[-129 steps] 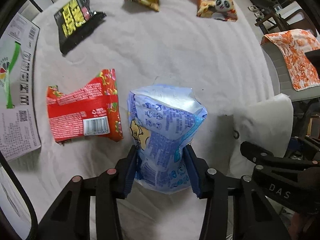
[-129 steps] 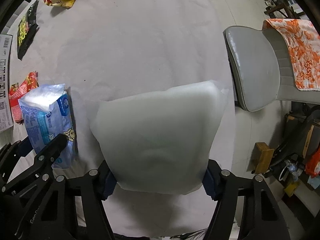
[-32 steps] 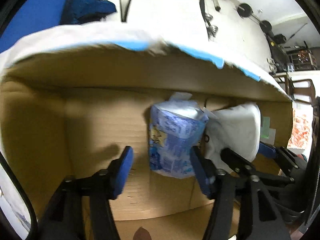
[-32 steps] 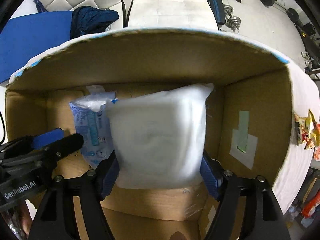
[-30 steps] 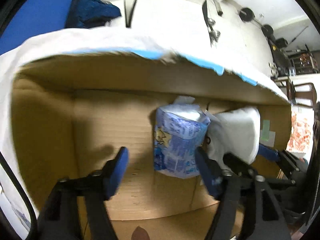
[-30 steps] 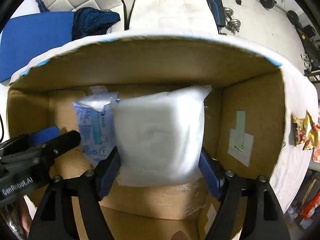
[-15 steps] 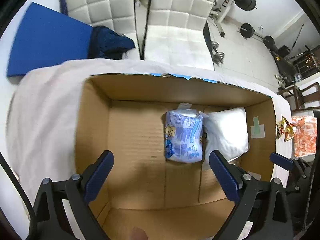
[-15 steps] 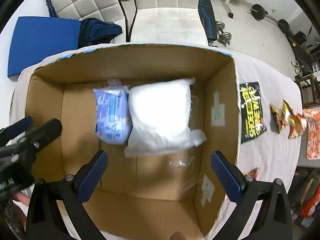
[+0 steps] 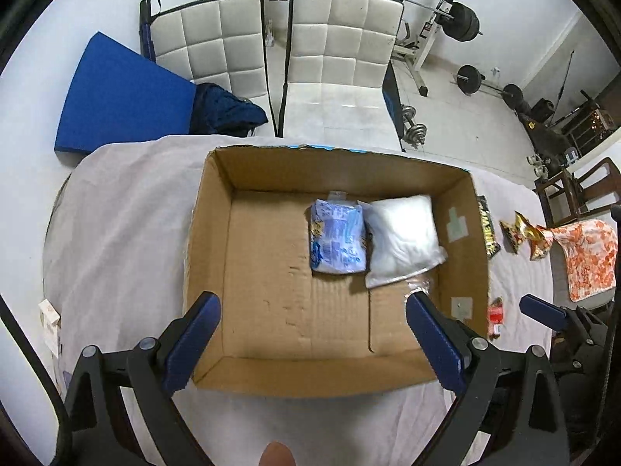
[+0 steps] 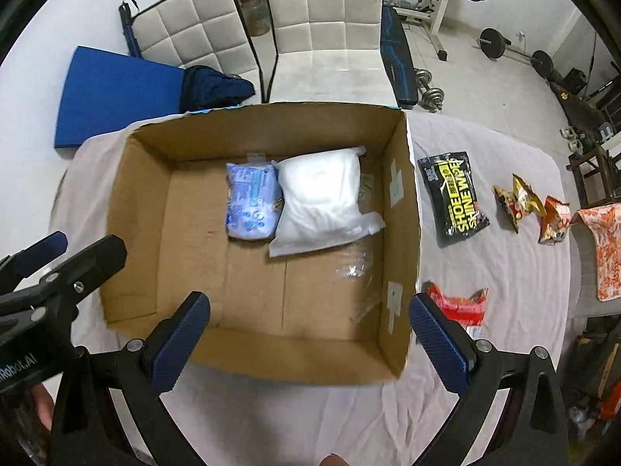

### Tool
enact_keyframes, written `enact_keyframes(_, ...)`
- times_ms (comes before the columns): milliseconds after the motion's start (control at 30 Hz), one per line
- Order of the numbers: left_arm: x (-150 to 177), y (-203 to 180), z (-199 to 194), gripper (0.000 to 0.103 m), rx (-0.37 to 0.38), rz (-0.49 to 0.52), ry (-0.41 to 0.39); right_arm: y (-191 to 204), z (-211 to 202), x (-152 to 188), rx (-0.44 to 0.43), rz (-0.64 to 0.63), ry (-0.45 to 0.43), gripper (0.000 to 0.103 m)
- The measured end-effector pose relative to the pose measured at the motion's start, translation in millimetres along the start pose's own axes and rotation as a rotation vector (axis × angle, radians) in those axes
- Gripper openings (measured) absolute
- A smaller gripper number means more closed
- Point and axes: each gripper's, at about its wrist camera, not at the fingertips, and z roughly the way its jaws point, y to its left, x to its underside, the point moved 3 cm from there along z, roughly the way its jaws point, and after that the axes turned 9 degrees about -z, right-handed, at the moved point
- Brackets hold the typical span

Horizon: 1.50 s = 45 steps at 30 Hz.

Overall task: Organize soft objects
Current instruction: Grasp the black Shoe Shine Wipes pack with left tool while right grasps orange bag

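Note:
An open cardboard box stands on a white-clothed table. Inside it, at the far right, a blue tissue pack lies beside a white soft pack, touching it. My left gripper is open and empty, high above the box's near wall. My right gripper is open and empty, above the box's near right part. The left gripper also shows at the left edge of the right wrist view.
Snack bags lie on the cloth right of the box: a black-and-yellow one, a yellow one, an orange one and a red one. White chairs, a blue mat and gym weights stand beyond the table.
Both grippers let go of their packs inside the box, opened wide and pulled back up and away. The two packs now lie side by side on the box floor.

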Motion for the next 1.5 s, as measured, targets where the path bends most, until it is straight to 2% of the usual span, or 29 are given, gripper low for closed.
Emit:
enact_keyframes(200, 13, -16, -20, 0.098, -0.006, -0.007, -0.027, -5, -24, 17, -0.046, 0.004, -0.023, 0.103)
enact_keyframes(400, 20, -57, -34, 0.098, -0.005, 0.012, -0.037, -31, -47, 33, -0.084, 0.022, -0.043, 0.103)
enact_keyframes(567, 21, -120, -29, 0.098, 0.034, 0.043, -0.020, -87, -61, 47, -0.083, 0.073, -0.054, 0.103)
enact_keyframes(667, 19, -168, -15, 0.098, 0.079, 0.067, 0.016, -144, -65, 54, -0.048, 0.132, -0.054, 0.103)
enact_keyframes(767, 15, -218, 11, 0.098, 0.110, 0.102, 0.065, -204, -61, 58, -0.015, 0.197, -0.040, 0.103)
enact_keyframes(900, 3, -270, 56, 0.098, 0.102, 0.128, 0.125, -298, -46, 59, 0.049, 0.292, -0.019, 0.103)
enact_keyframes(1000, -8, -293, 94, 0.098, 0.105, 0.113, 0.187, -359, -29, 55, 0.065, 0.347, -0.002, 0.103)
enact_keyframes(1133, -23, -311, 153, 0.097, 0.105, 0.052, 0.285, -417, 4, 44, 0.054, 0.386, 0.039, 0.103)
enact_keyframes(1233, -28, -313, 188, 0.096, 0.077, 0.024, 0.327, -451, 36, 37, 0.036, 0.408, 0.080, 0.102)
enact_keyframes(1267, -30, -314, 200, 0.096, 0.070, 0.012, 0.344, -459, 48, 34, 0.028, 0.411, 0.100, 0.099)
enact_keyframes(1500, -23, -315, 256, 0.096, 0.027, -0.003, 0.439, -482, 112, 24, -0.011, 0.424, 0.196, 0.093)
